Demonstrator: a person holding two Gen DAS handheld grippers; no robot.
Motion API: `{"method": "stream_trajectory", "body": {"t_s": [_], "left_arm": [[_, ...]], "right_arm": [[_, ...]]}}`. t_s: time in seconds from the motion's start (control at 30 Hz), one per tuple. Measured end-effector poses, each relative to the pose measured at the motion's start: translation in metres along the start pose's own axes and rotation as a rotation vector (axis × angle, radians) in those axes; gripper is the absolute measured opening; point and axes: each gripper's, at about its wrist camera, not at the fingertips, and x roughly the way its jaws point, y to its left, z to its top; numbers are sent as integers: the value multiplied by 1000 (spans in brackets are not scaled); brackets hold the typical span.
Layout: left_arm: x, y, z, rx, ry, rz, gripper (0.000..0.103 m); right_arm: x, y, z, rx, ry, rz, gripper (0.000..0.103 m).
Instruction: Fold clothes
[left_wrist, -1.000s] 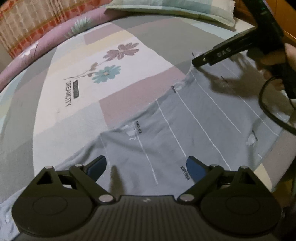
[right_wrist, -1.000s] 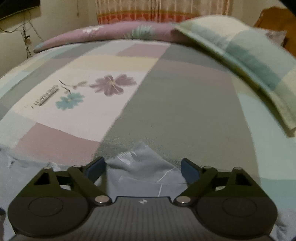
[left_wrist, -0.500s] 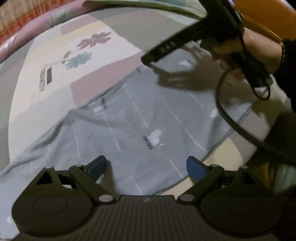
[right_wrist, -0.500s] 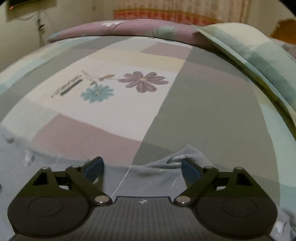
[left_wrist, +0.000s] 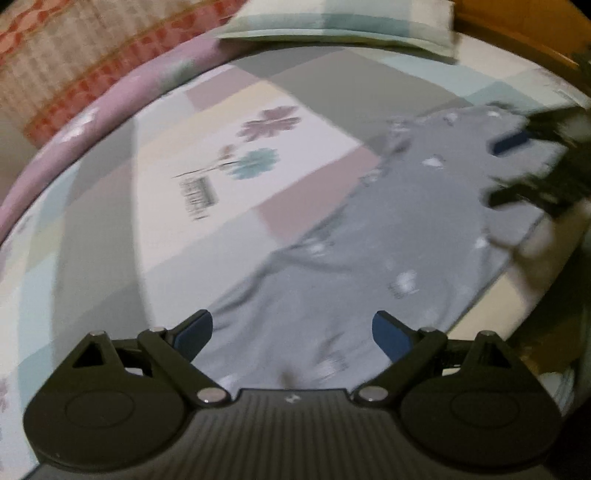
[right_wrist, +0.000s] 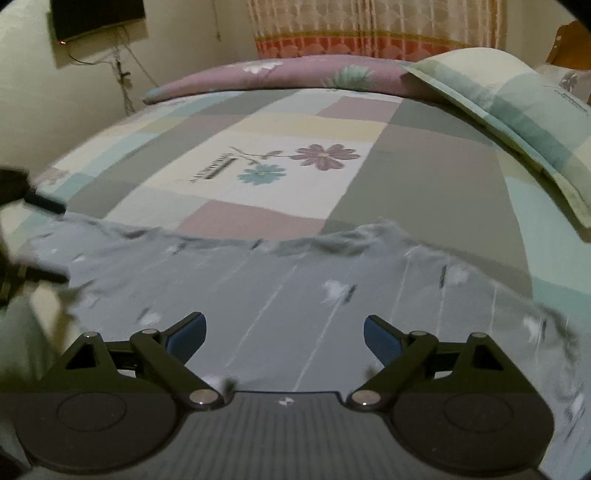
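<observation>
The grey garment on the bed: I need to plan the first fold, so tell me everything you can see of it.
The grey garment is thin, soft-looking cloth with fine pale lines and small white motifs. It lies spread, mostly flat, on the patchwork bed cover, its far edge rumpled and slightly raised. Both tools, left and right, are open above it, gripping nothing. Blur hides whether either touches it.

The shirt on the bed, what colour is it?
Grey shirt with thin white stripes, clearest in the right wrist view.

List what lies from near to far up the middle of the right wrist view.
Right gripper, open → grey white-striped garment → patchwork bedsheet with printed flowers → long mauve floral bolster → beige and orange curtain.
</observation>
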Motion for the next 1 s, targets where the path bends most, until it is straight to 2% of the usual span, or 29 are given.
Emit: {"method": "stream_trajectory", "body": {"t_s": [0.17, 0.3, 0.47, 0.5, 0.57, 0.63, 0.73, 0.83, 0.93, 1.0], "left_arm": [[-16, 71, -23, -46, 13, 28, 93], [-16, 138, -39, -79, 67, 118, 93], [4, 212, -74, -315, 50, 13, 94], [13, 220, -83, -381, 39, -35, 94], [33, 229, -99, -478, 26, -128, 94], [51, 228, -110, -517, 9, -147, 94], [78, 233, -118, -571, 26, -113, 94], [103, 243, -123, -616, 59, -8, 93], [103, 245, -119, -641, 29, 9, 93], [88, 238, -117, -622, -11, -7, 93]], "right_arm": [[-13, 26, -19, -28, 8, 32, 98], [-11, 44, -19, -68, 42, 22, 98], [9, 63, -5, -74, 69, 27, 98], [15, 69, -2, -82, 77, 23, 98], [25, 79, 3, -91, 89, 19, 98], [33, 87, 5, -97, 101, 18, 98], [43, 95, 7, -104, 118, 19, 98], [49, 101, 9, -114, 120, 11, 98], [53, 107, 16, -121, 103, 17, 98], [56, 111, 25, -126, 77, 63, 98]]}}
